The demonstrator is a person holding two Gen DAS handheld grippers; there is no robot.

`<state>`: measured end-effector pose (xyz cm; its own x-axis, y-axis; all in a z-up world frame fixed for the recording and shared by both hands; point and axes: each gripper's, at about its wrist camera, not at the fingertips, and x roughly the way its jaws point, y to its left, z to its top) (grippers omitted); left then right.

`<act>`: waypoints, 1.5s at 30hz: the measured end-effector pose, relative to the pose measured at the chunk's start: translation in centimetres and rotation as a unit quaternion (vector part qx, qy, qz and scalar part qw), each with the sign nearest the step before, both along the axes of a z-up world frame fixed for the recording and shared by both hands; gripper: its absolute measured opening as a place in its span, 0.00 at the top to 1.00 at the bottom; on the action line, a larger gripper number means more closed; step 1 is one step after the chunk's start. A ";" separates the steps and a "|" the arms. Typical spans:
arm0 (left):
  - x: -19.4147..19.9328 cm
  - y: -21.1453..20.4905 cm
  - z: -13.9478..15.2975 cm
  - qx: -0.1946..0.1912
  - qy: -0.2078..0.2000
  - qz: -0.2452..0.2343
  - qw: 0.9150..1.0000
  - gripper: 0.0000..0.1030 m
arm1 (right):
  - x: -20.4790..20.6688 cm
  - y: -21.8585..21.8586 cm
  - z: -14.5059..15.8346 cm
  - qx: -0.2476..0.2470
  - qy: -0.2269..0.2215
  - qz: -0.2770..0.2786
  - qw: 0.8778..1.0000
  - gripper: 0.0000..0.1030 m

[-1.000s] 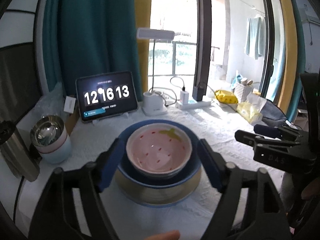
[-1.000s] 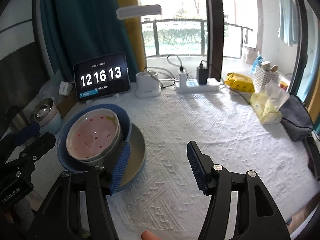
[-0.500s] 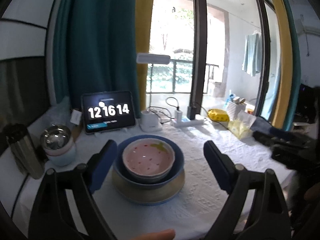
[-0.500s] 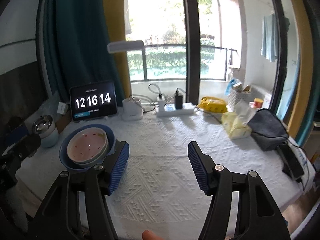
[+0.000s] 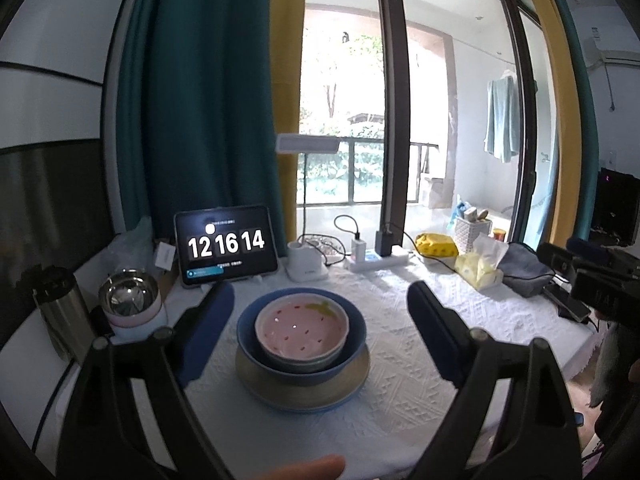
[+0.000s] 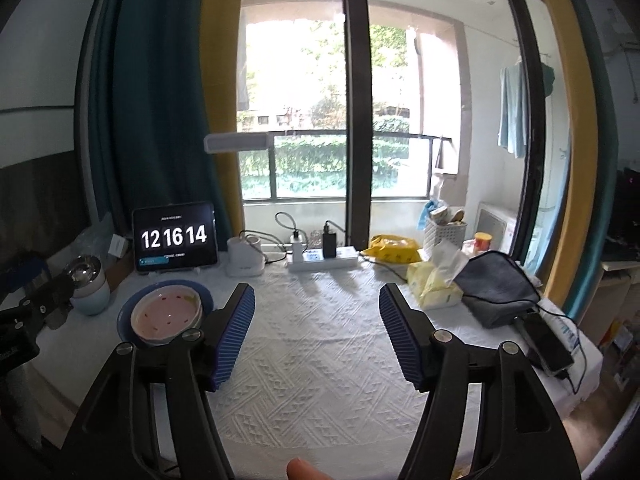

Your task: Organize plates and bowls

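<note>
Left wrist view: the pink bowl (image 5: 301,328) sits nested in the blue bowl (image 5: 248,330) on the tan plate (image 5: 348,384), near the table's (image 5: 400,400) left edge. The left gripper (image 5: 320,320) stands spread wide, touching nothing. The right gripper (image 6: 316,332) is opening over bare cloth, empty.
</note>
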<state>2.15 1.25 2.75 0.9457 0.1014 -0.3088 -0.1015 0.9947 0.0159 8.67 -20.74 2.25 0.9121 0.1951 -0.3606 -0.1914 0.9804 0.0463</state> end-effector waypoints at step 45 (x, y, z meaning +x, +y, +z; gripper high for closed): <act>-0.6 0.1 0.9 0.007 -0.004 0.003 1.000 0.13 | -0.3 -1.2 1.1 0.009 -0.006 -0.022 1.000 0.33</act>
<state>1.51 1.39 3.61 0.9472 0.1121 -0.3004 -0.1085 0.9937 0.0285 8.34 -21.93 3.33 0.9243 0.1610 -0.3459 -0.1484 0.9869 0.0628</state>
